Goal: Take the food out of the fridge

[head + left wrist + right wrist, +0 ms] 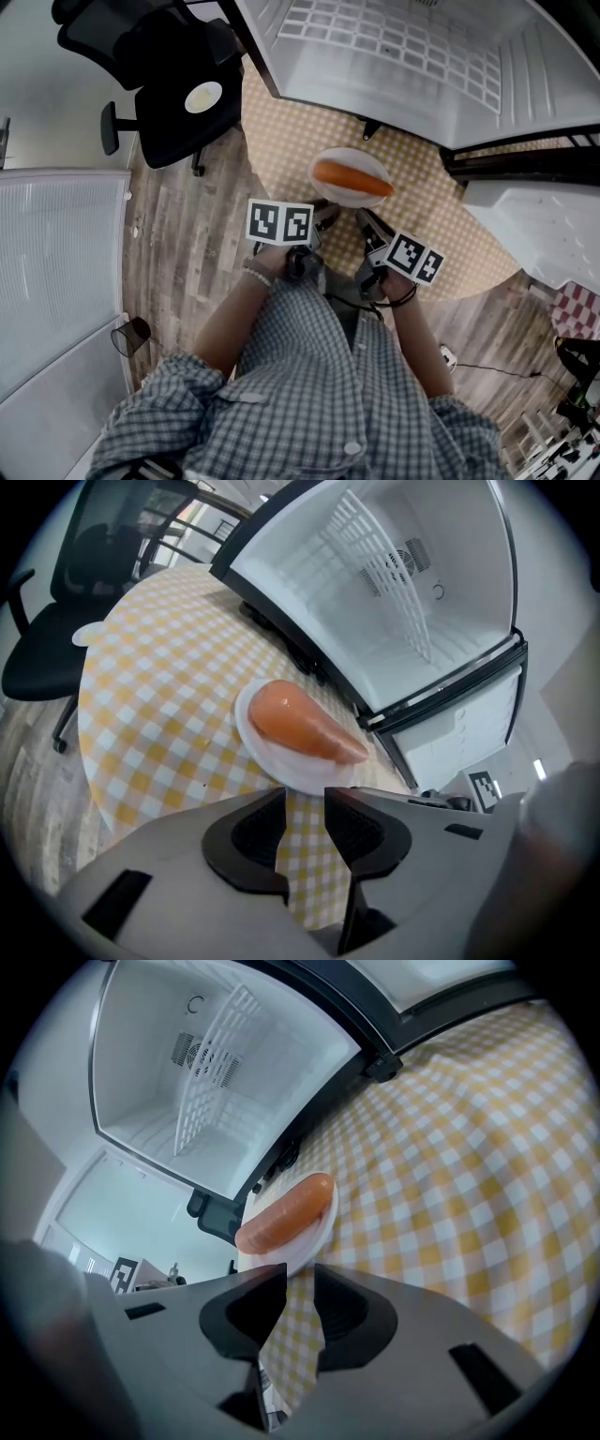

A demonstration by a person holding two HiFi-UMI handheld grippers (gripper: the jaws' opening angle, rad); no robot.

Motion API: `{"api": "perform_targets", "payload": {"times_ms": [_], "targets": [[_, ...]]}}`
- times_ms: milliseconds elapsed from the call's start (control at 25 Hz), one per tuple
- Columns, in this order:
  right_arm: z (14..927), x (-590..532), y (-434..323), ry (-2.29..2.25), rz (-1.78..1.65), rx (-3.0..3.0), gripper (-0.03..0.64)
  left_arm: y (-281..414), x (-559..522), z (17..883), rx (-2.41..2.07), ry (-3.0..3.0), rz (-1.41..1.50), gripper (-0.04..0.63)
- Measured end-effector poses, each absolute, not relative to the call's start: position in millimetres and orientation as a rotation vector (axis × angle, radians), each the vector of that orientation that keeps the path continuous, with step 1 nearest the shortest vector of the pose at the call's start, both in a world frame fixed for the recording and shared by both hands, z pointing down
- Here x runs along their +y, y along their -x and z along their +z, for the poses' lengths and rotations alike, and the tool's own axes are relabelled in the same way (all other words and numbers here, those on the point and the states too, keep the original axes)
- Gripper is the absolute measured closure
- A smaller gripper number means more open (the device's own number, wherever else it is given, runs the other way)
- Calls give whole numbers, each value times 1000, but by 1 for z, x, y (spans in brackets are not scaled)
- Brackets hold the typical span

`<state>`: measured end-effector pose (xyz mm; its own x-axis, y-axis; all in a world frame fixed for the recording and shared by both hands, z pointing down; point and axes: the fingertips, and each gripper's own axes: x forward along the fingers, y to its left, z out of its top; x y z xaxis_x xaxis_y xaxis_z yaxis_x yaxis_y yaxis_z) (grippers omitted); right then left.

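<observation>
An orange sausage [353, 178] lies on a white plate [325, 194] on the round table with the yellow checked cloth [281, 141]. Both grippers sit at the plate's near edge. My left gripper [325, 214] is open; in the left gripper view only cloth shows between its jaws [305, 794], and the plate [281, 766] with the sausage [300, 722] lies just past the tips. My right gripper [366, 218] is open too, with nothing in its gap [300, 1269]; plate [307, 1244] and sausage [286, 1213] lie just ahead.
The fridge [394, 47] stands open behind the plate, its white inside and wire shelf [375, 546] bare. A black office chair [178, 84] with a small plate [203, 97] on its seat is left of the table. A white cabinet [56, 272] stands at the left.
</observation>
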<state>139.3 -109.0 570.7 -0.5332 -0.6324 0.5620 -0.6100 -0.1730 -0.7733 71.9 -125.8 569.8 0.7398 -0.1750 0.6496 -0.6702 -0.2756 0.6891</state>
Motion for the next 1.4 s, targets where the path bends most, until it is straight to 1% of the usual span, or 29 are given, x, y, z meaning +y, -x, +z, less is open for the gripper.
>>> {"api": "perform_targets", "payload": {"times_ms": [200, 360, 440, 520, 880, 1120, 1280, 1400], "targets": [[553, -106, -140, 1556, -1733, 2151, 555, -68, -125, 558, -678, -1913, 627, 479], [527, -110, -142, 1610, -1539, 2339, 587, -68, -130, 543, -727, -2014, 673, 525], [516, -112, -145, 1651, -1451, 2398, 596, -64, -138, 535, -801, -2073, 699, 566], [503, -114, -149, 1702, -1360, 2440, 601, -61, -145, 524, -860, -2139, 720, 584], [438, -124, -166, 1865, -898, 2601, 606, -82, -152, 457, -785, -2419, 621, 588], [407, -131, -170, 1890, -695, 2620, 606, -92, -158, 415, -761, -2549, 539, 589], [384, -134, -169, 1888, -544, 2644, 607, -91, -163, 391, -781, -2548, 431, 589], [371, -136, -173, 1884, -495, 2609, 607, -91, -160, 379, -788, -2543, 370, 589]]}}
